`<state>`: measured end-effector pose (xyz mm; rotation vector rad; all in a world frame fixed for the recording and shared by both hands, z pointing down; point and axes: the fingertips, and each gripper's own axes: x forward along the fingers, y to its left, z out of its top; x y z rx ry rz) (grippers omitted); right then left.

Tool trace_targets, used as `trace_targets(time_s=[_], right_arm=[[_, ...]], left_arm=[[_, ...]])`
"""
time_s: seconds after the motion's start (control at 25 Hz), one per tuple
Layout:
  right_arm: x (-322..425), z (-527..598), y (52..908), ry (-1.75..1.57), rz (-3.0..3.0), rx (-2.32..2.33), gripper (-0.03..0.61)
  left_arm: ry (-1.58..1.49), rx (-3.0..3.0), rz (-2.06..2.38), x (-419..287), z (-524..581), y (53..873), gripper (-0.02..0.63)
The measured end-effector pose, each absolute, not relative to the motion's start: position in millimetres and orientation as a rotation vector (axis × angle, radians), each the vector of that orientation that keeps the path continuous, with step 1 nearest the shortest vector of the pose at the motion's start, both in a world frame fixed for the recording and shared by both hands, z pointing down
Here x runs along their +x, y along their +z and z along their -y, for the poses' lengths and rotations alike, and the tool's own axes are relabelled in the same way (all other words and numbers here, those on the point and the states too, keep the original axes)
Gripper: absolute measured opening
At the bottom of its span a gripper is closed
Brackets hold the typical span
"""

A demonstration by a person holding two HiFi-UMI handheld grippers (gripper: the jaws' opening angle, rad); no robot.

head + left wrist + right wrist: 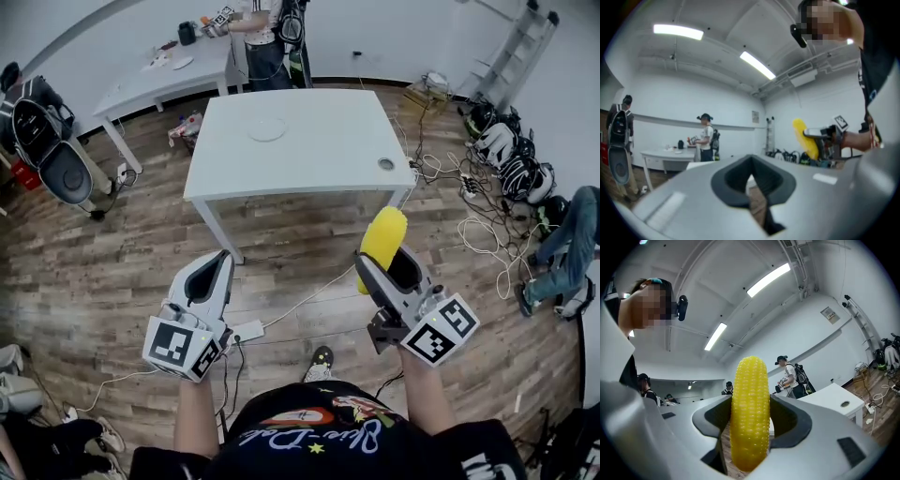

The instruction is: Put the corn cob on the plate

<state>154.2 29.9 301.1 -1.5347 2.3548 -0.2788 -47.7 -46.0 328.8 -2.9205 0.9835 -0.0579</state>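
Jaws on the right gripper (377, 267) are clamped on the corn cob (383, 234), which sticks up past the tips. Jaws on the left gripper (217, 265) are pressed together with nothing between them. Cob is in the air over the wooden floor, well apart from the plate (267, 129). Plate sits on the white worktop (328, 150) ahead of me, towards the far left part.

Step in hand, my read: carry the cob over to the plate. Cob is round and gripped low on its length, so it could pivot; I'd go with a firm squeeze and no jerks. Then close in on the worktop, bring the cob over the plate's middle, lower until it's touching or just above, tip it to lie flat, and only then release. Left gripper is best kept off to the side.

Count: one corn cob, one plate, two grippers, one worktop carrying the plate, one second table (159, 80) behind it, one person (265, 42) standing there.
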Motion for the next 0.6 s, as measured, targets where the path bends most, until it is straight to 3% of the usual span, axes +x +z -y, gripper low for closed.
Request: trace_targets(time_s=[0.28,0.6], right_arm=[[197.7,37.0,302.2,-0.283,-2.401,-1.453,0.238],[219.9,146.1,314.2,-0.368,-2.431,-1.448,0.238]], left_arm=[[-0.071,-2.946,-1.016,14.6,92.8,337.9,-0.002],[-0.047,-2.926,-1.086,29.1,198.6,342.7,-0.002]])
